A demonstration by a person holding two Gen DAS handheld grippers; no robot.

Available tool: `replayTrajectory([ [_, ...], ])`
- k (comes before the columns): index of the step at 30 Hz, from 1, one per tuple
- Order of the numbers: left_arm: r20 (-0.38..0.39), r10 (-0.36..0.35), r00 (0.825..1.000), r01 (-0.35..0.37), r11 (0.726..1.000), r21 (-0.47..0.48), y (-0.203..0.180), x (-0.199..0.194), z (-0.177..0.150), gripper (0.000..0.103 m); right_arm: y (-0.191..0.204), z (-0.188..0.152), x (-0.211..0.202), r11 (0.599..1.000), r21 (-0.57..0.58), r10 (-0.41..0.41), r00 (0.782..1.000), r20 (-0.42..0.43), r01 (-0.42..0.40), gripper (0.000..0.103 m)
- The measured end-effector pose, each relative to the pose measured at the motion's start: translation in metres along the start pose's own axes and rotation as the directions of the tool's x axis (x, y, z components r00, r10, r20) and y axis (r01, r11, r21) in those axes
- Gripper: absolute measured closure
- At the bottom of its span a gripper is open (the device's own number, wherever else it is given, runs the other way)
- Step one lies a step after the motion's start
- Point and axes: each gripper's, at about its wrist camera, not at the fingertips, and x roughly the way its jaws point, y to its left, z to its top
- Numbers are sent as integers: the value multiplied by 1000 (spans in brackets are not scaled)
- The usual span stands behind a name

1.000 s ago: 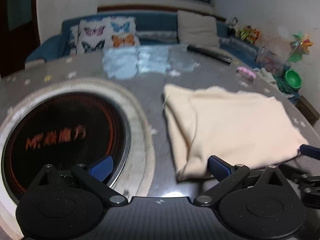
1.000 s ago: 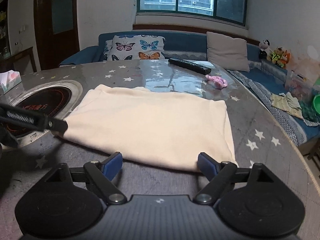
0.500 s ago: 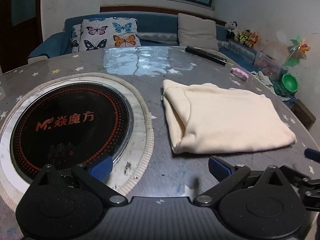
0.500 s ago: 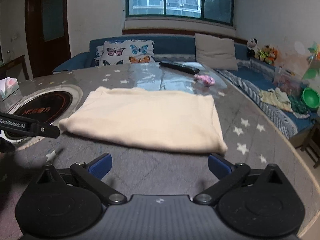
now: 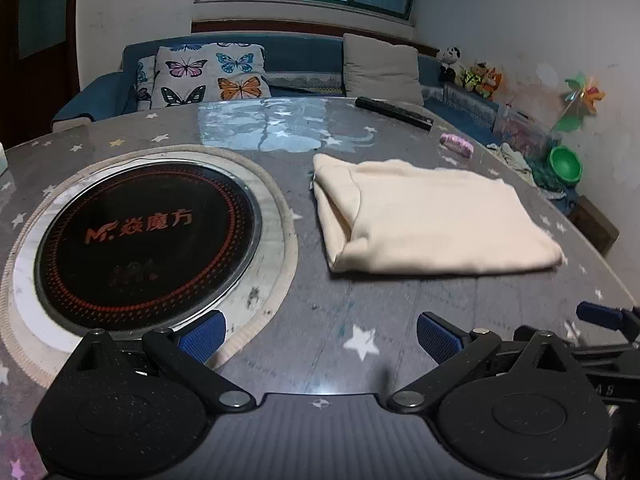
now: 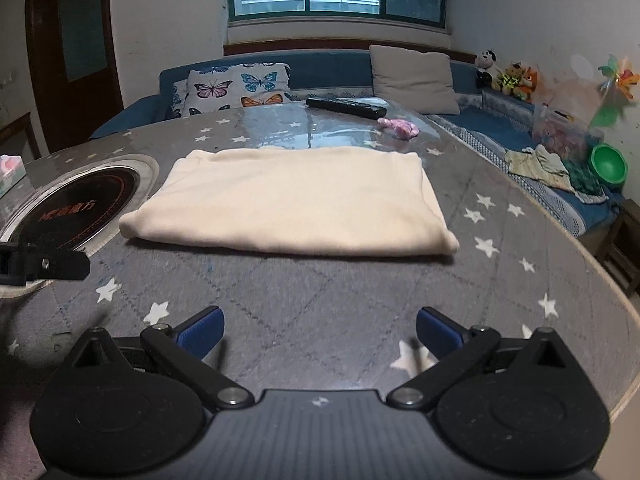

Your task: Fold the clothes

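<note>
On my far left sits the round cooker plate (image 5: 146, 240) let into the tabletop (image 5: 320, 312), dark glass with a red ring of dots, and a tissue box (image 6: 10, 172) lies beyond it at the edge. My left gripper (image 5: 318, 334) hangs low over the bare tabletop just beside that plate; its jaws are spread wide and hold nothing.

Moving right, the cream garment (image 5: 432, 220) lies flat in the middle of the tabletop, apart from both my tools. It is already a tidy rectangle: the layers are stacked, a folded edge faces me, and at its left end I can see the doubled-over side tucked under the top layer. From the right wrist view the same cream garment (image 6: 292, 204) reads smooth, with only slight rounding at the near corners.

My right gripper (image 6: 320, 330) hovers short of that near edge, jaws wide apart and empty as well.

Beyond the garment lie a black remote (image 6: 346, 107) and a small pink thing (image 6: 398, 126); further right, off the tabletop, more clothes (image 6: 552, 168) rest on the blue sofa (image 6: 576, 208).

I judge this piece folded, or one halving away from it. What is left, I would guess, is setting it aside and fetching the next.
</note>
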Motion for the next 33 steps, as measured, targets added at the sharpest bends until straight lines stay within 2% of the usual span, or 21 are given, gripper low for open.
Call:
replayTrajectory([
  [22, 19, 19, 1000, -20, 998, 67, -12, -29, -37, 0, 11, -20, -23, 1000, 5, -21, 1000, 14, 21, 0],
  [33, 31, 13, 999, -15, 997, 74, -15, -34, -40, 0, 13, -23, -26, 1000, 5, -22, 1000, 10, 22, 0],
])
